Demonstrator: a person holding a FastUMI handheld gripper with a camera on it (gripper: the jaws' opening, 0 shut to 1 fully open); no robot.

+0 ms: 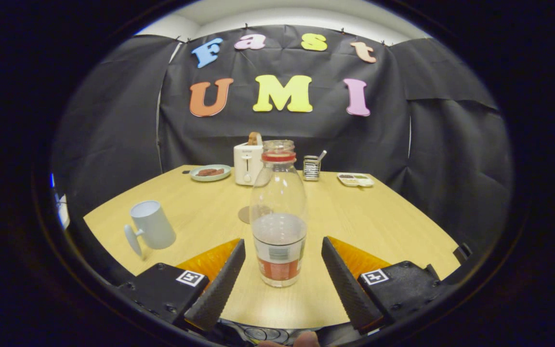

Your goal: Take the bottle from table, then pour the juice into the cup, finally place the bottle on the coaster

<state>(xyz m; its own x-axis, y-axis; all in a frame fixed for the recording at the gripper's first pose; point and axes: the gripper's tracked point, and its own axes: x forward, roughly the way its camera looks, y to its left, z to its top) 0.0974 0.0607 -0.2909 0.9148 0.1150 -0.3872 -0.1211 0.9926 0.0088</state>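
Note:
A clear bottle with a red neck ring, no cap and a label near its base stands upright on the wooden table. It is less than half full of pale liquid. It stands between my fingertips, with a gap on each side. My gripper is open. A white cup with a handle stands to the left, level with the bottle. A round brown coaster lies just behind the bottle, partly hidden by it.
At the table's far edge stand a white toaster with toast in it, a plate with dark food, a small metal holder and a white tray. Black cloth walls close in the booth.

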